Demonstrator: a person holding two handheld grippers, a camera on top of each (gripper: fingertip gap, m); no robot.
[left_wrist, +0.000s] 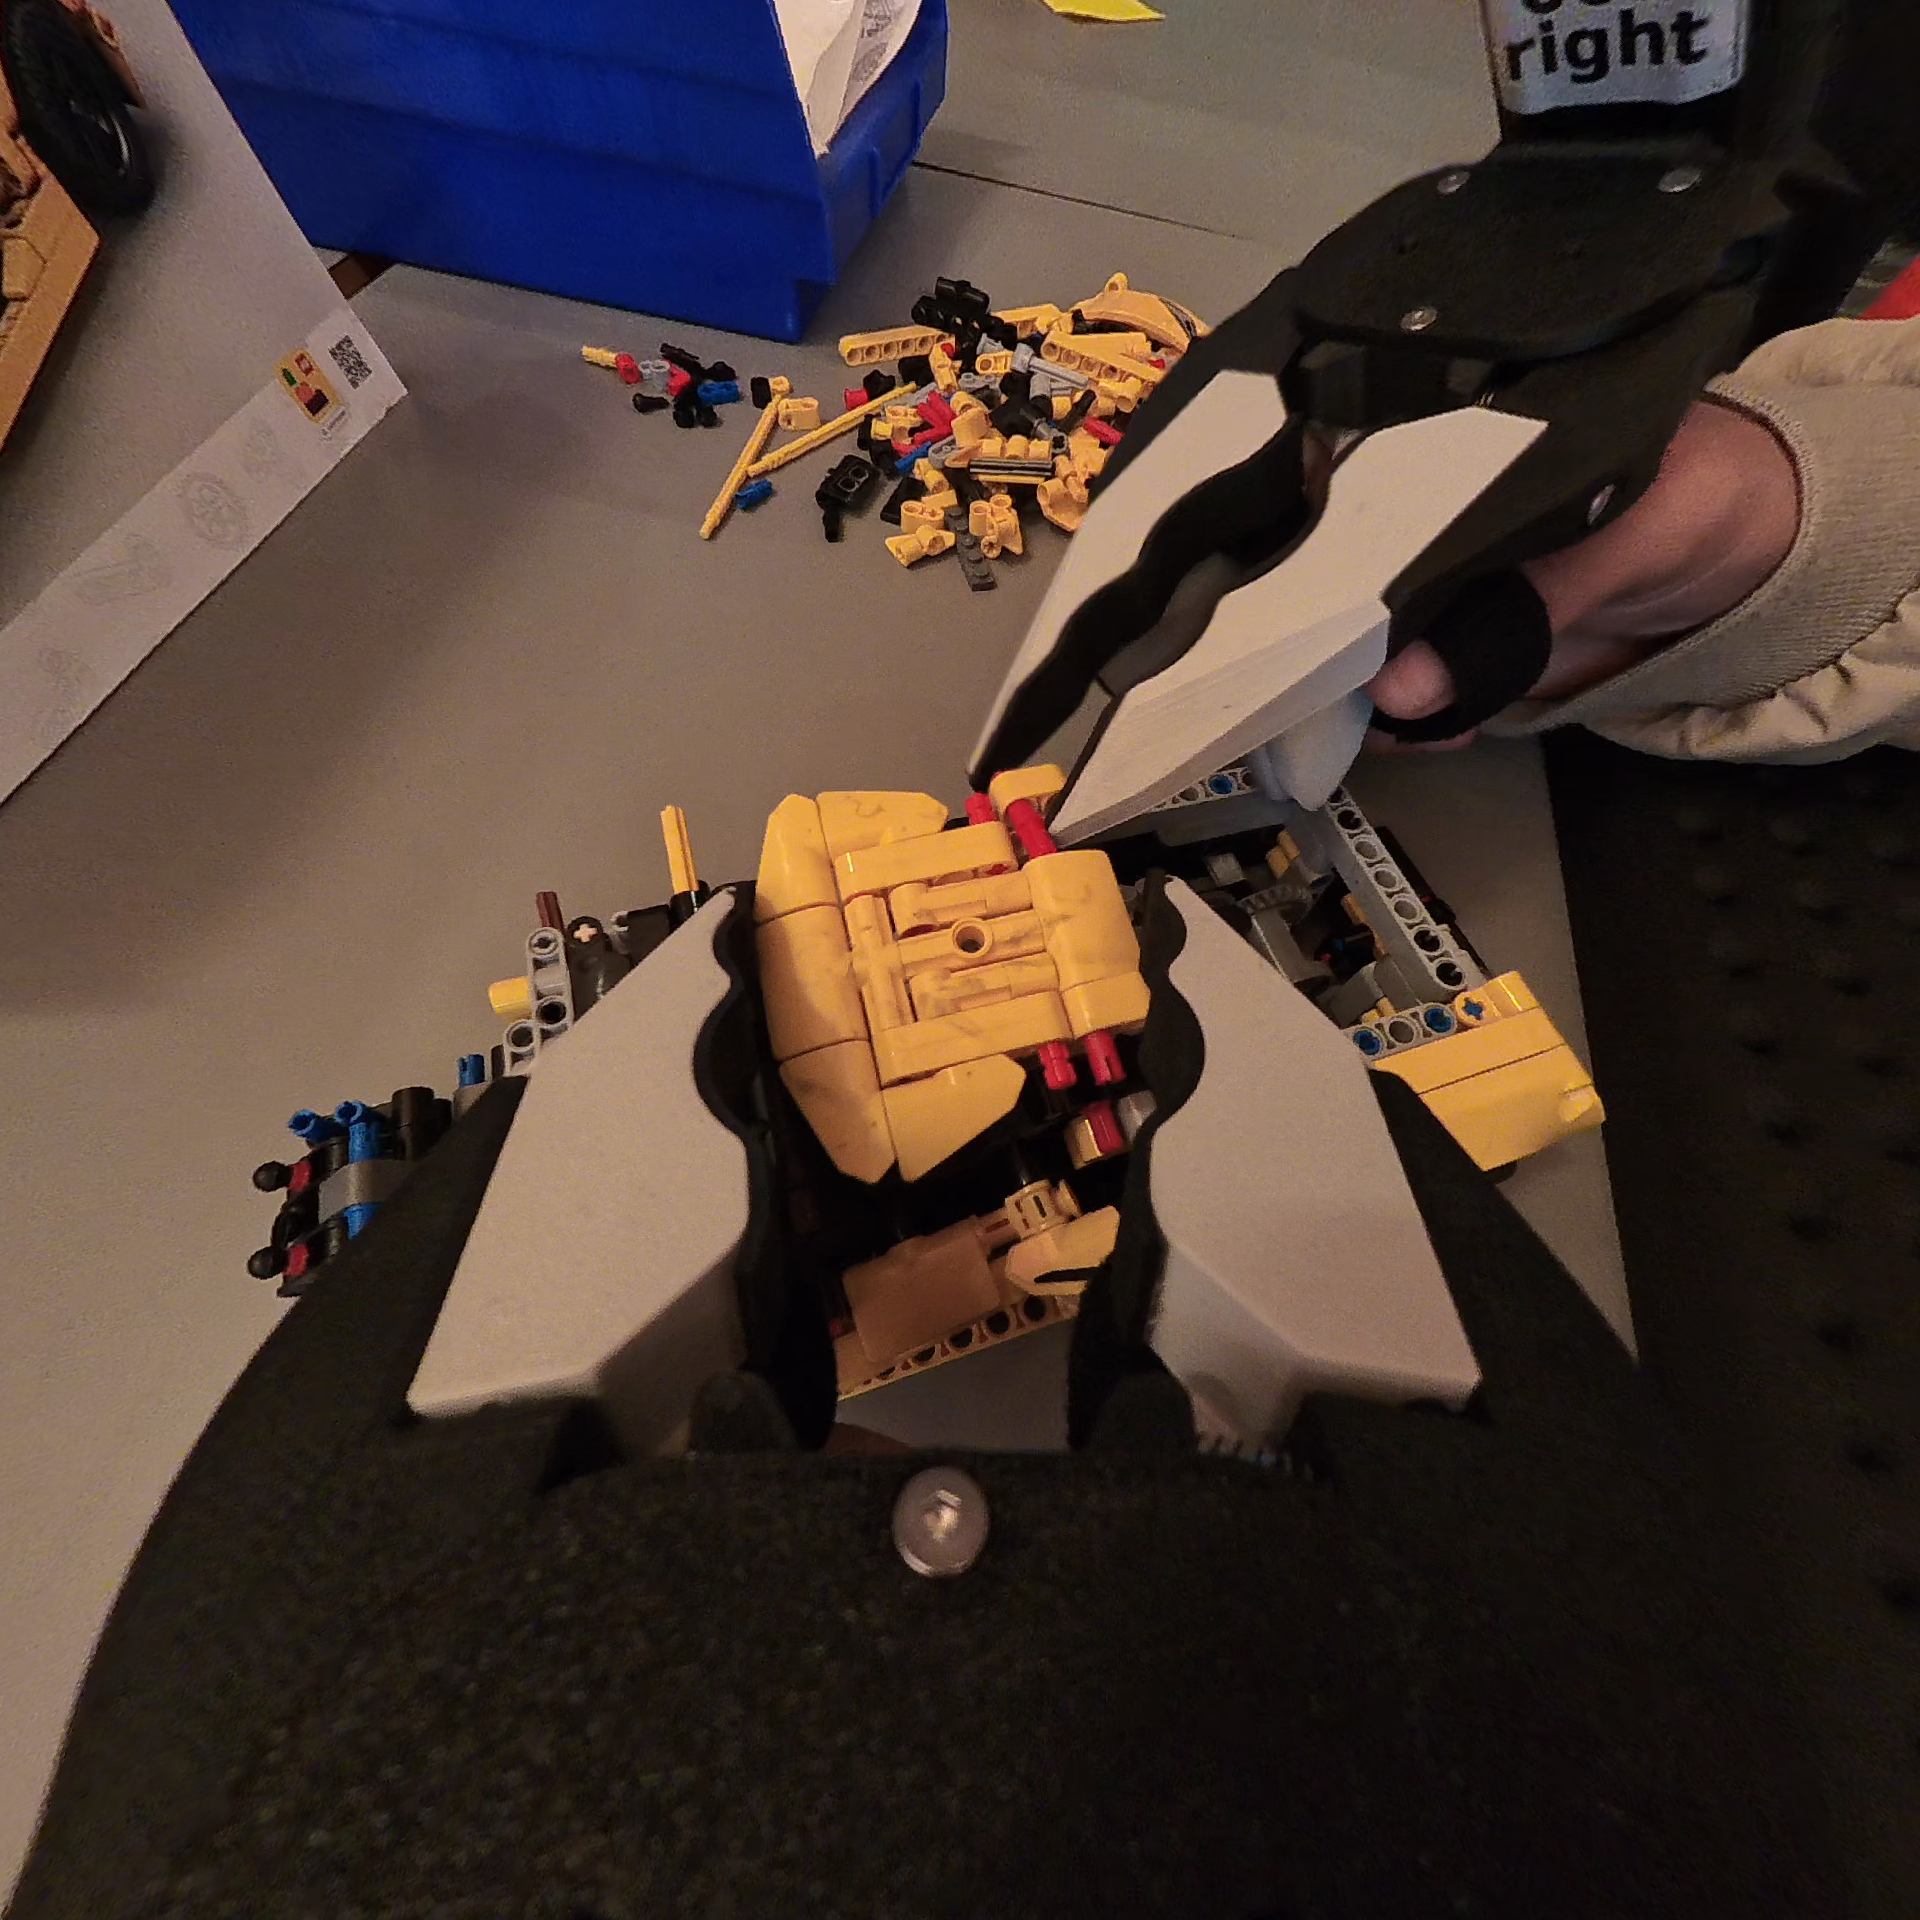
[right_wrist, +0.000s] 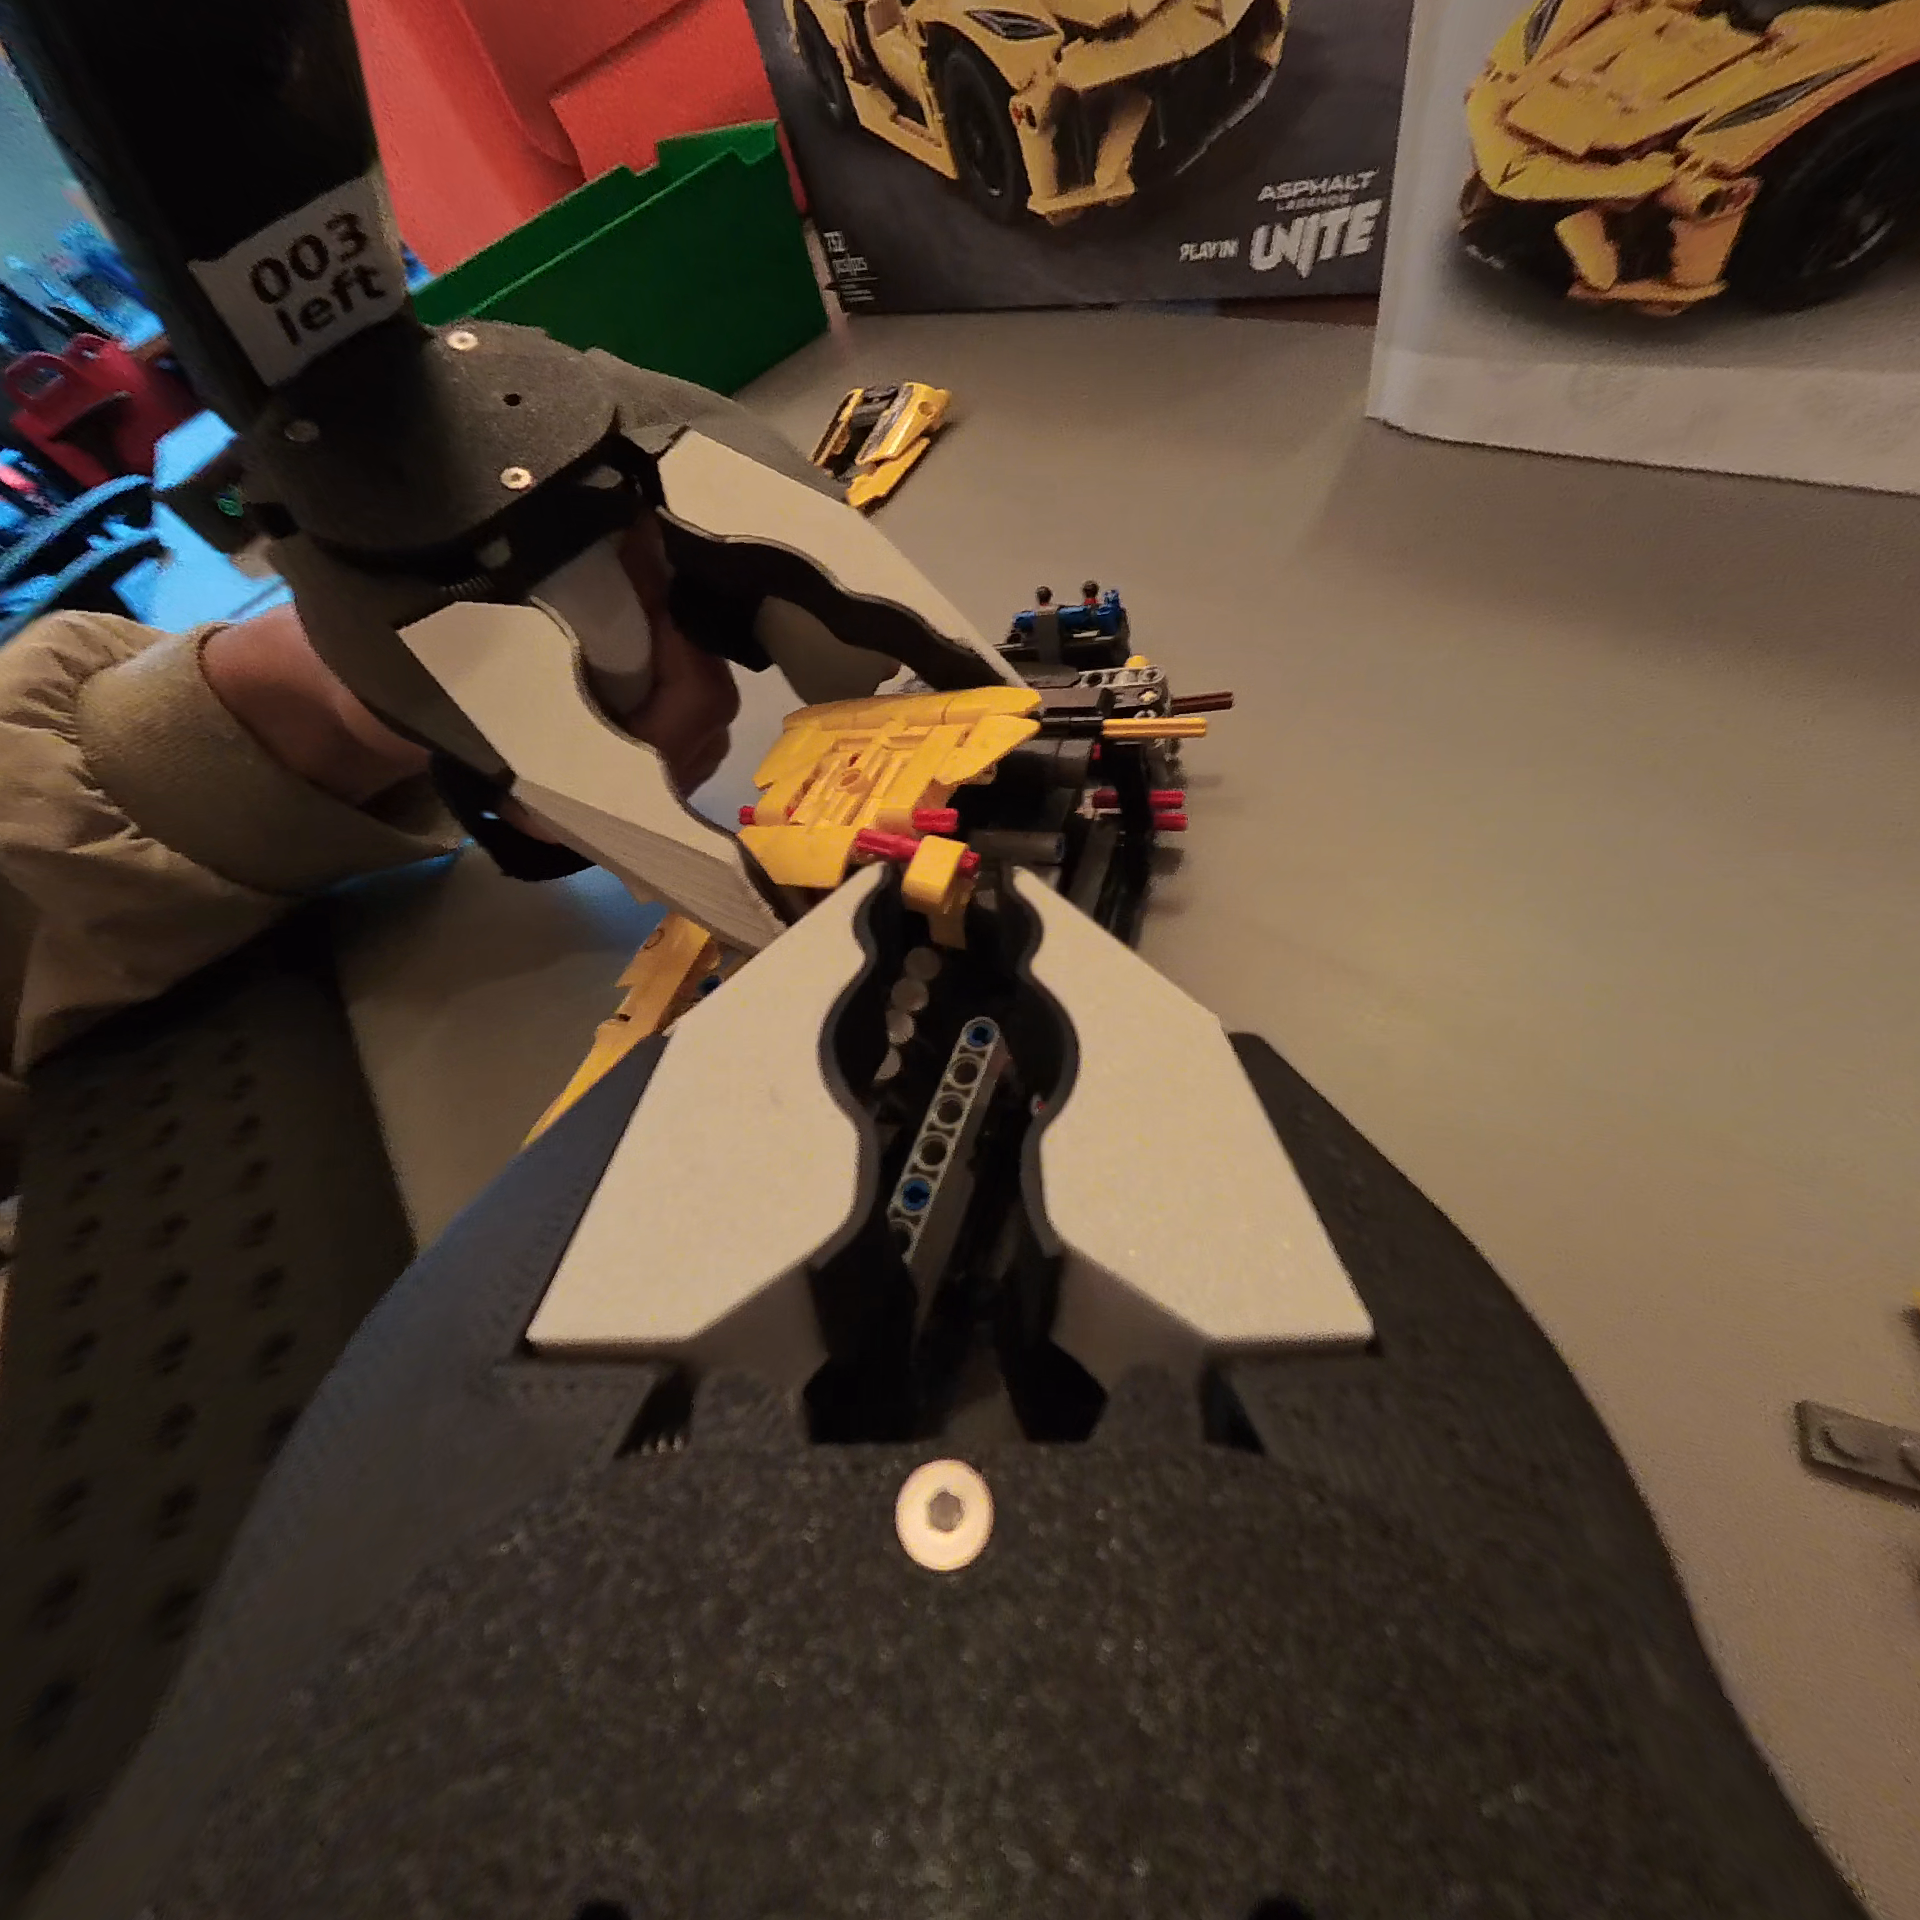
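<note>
Left gripper (left_wrist: 940, 997): clamped across yellow panel block (left_wrist: 935, 987) of brick car chassis (left_wrist: 1392, 935) on grey worktop (left_wrist: 520, 675). Right gripper (right_wrist: 940, 883): pinching small yellow connector (right_wrist: 935, 868) at block's edge. Loose parts pile (left_wrist: 997, 416) beyond.

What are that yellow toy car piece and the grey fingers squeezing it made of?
The yellow brick-built car panel looks like hard moulded plastic: glossy faces, crisp edges, round pin holes, some dark smudges. The left gripper has pale grey fingers that look matte and faintly grainy, probably printed plastic. Their wavy black inner lining may be rubber or foam; I cannot tell.
</note>
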